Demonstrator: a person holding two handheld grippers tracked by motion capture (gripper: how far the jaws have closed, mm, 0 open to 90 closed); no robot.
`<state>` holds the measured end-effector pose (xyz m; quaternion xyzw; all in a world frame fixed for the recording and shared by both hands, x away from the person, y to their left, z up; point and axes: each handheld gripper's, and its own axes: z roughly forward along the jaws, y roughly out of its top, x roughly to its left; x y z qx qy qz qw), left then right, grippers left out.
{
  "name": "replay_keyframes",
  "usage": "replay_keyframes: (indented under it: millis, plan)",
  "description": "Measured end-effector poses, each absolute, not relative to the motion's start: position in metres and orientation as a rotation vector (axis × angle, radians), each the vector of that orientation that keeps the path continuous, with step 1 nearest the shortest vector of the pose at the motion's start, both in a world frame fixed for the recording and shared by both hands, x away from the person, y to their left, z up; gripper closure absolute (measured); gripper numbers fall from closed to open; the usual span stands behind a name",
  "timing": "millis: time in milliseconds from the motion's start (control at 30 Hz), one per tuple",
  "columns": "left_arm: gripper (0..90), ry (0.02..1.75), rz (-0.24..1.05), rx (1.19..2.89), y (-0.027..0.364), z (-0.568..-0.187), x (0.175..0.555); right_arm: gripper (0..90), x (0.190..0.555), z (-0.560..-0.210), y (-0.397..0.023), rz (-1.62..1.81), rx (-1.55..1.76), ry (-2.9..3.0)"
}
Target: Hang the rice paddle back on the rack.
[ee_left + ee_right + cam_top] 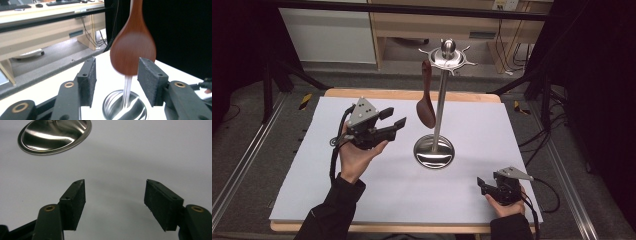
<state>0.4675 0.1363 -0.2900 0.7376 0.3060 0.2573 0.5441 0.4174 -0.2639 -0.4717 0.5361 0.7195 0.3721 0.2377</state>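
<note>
A brown wooden spoon (pixel 426 112) hangs bowl down from a hook at the top of a steel stand (pixel 440 105) with a round base (pixel 434 151). My left gripper (pixel 395 117) is held up just left of the spoon's bowl, jaws open and pointing at it. In the left gripper view the spoon bowl (pixel 133 50) hangs a little beyond the open left gripper (pixel 116 62), with neither pad pressing on it, and the stand's base (pixel 125 107) lies below. My right gripper (pixel 482 186) rests low at the front right, and the right gripper view shows it (pixel 115 183) open over bare table.
The white table top (pixel 362 200) sits on a wooden board. Metal rails run along both sides on the floor. A wooden desk (pixel 437 25) stands behind the table. The stand's top ring (pixel 448 57) carries several small hooks.
</note>
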Motion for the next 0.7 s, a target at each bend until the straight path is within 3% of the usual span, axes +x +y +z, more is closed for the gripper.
replay_keyframes:
  millis: [700]
  plan:
    - [39.6, 0.897, 0.542, 1.863, 0.184, -0.391, 0.454, 28.9, 0.417, -0.475, -0.268, 0.998, 1.494, 1.980]
